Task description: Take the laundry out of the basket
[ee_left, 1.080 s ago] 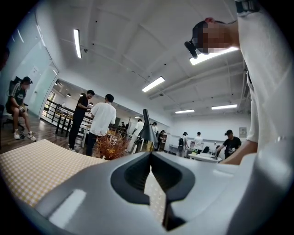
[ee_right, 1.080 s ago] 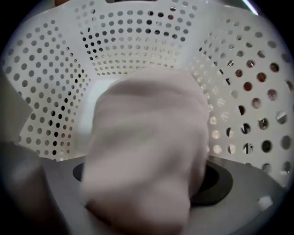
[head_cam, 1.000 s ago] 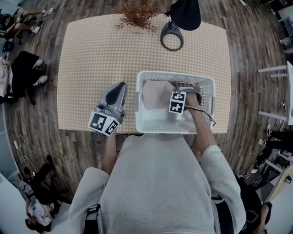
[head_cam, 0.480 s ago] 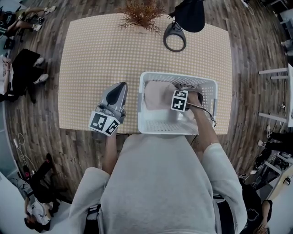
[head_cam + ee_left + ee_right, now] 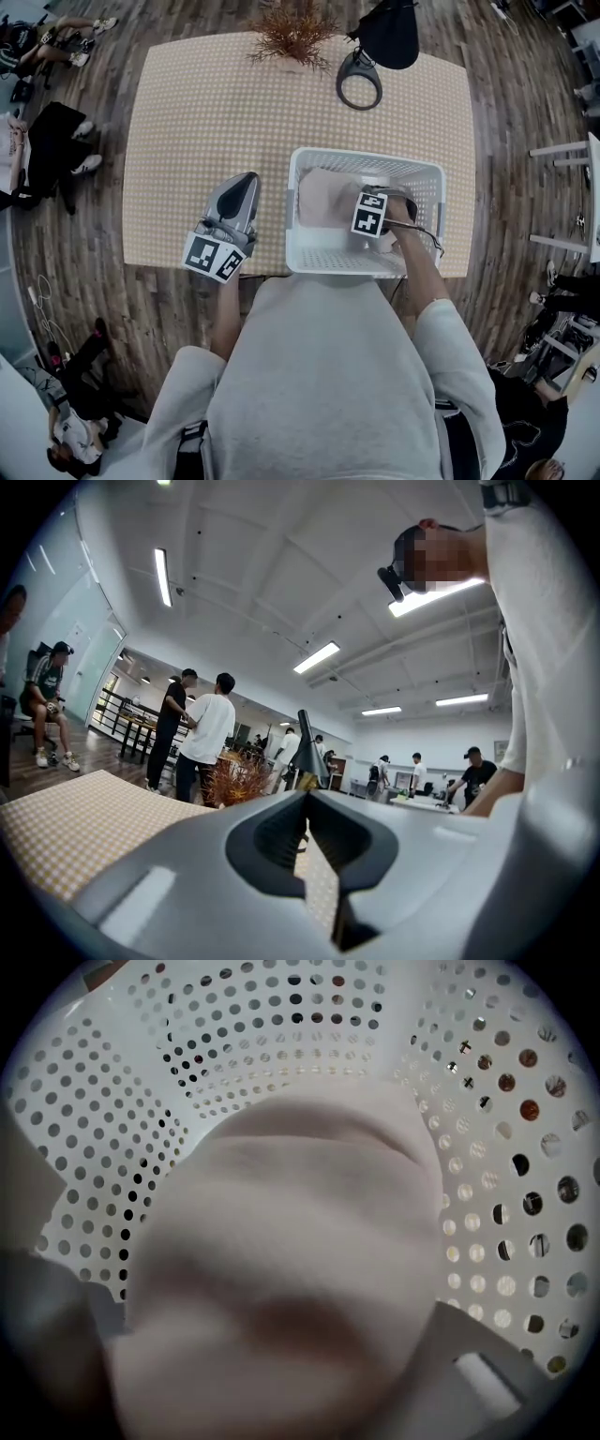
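A white perforated laundry basket (image 5: 366,156) stands at the near edge of the table. A pale pink cloth (image 5: 323,199) lies bunched in its left half. My right gripper (image 5: 375,202) points straight down inside the basket at the cloth's right side. Its jaws have just been closing, and in the right gripper view the pink cloth (image 5: 300,1204) fills the space between them, gathered into a fold at the right gripper (image 5: 281,1335). Basket wall (image 5: 281,1035) surrounds it. My left gripper (image 5: 239,184) rests level on the table left of the basket, shut and empty; the left gripper (image 5: 305,795) shows its tips together.
The checked table (image 5: 206,122) carries a dried plant (image 5: 292,33) and a black-shaded lamp (image 5: 384,33) with a ring base (image 5: 359,86) at its far edge. People sit and stand around the room. Wooden floor surrounds the table.
The right gripper's marker cube has edged slightly lower in the basket, staying over the pink cloth. The left gripper has kept its place beside the basket.
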Demonstrator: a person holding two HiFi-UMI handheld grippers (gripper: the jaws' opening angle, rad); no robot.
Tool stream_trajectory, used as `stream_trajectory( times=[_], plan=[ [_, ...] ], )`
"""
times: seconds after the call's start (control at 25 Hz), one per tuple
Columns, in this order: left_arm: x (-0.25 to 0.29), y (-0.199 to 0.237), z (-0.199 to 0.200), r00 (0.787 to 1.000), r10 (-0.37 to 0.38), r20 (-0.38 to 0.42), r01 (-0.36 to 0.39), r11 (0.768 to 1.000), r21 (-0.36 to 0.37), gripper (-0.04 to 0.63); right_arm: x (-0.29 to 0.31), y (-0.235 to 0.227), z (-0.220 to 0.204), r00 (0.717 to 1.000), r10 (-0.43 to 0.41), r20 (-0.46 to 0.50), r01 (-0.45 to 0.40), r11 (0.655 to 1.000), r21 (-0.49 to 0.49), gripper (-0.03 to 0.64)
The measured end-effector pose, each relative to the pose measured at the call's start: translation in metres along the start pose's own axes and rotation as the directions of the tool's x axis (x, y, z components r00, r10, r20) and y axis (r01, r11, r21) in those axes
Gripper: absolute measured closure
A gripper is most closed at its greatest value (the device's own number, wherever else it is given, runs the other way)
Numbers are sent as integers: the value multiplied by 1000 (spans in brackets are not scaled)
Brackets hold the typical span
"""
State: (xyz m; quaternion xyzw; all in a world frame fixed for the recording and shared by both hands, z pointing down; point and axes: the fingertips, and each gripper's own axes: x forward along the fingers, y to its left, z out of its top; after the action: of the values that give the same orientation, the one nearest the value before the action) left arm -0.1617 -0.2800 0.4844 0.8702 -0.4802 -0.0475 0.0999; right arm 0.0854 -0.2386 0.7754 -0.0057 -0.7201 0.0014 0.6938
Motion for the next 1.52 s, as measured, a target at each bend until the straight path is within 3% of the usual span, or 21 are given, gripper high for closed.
stream_trajectory(
  times=[0.36, 0.48, 0.6, 0.72, 0.8, 1.0, 1.12, 1.24, 1.36, 1.44, 1.52],
  plan=[
    [-5, -4, 2, 1000, -14, 20, 14, 1000, 2, 586, -11, -7, 6, 986, -153, 68, 148, 986, 75, 505],
    [-5, -8, 6, 999, -27, 28, 26, 1000, 9, 586, -38, -21, 10, 951, -294, 94, 287, 954, 87, 506],
    [-4, -11, 11, 998, -44, 37, 43, 999, 17, 586, -77, -31, 16, 893, -436, 112, 428, 900, 86, 506],
    [-1, -17, 18, 996, -71, 52, 69, 997, 25, 586, -125, -39, 21, 818, -562, 119, 557, 827, 75, 505],
    [6, -26, 24, 994, -95, 62, 92, 995, 36, 586, -160, -47, 19, 753, -647, 120, 645, 762, 65, 505],
    [15, -45, 42, 985, -149, 90, 143, 987, 73, 585, -254, -59, 9, 517, -845, 134, 833, 533, 147, 503],
    [14, -50, 51, 980, -171, 101, 162, 983, 90, 586, -295, -60, 6, 414, -901, 130, 880, 433, 197, 503],
    [9, -51, 55, 977, -185, 109, 175, 980, 99, 586, -309, -58, 8, 359, -924, 132, 891, 382, 244, 503],
    [4, -53, 57, 974, -198, 113, 187, 977, 104, 586, -314, -49, 5, 323, -931, 168, 813, 364, 454, 502],
    [1, -55, 58, 971, -208, 114, 197, 975, 104, 586, -319, -41, 5, 299, -924, 240, 636, 381, 671, 500],
    [-3, -56, 58, 969, -220, 110, 209, 973, 100, 586, -327, -33, 10, 241, -908, 343, 369, 413, 833, 500]
  ],
)
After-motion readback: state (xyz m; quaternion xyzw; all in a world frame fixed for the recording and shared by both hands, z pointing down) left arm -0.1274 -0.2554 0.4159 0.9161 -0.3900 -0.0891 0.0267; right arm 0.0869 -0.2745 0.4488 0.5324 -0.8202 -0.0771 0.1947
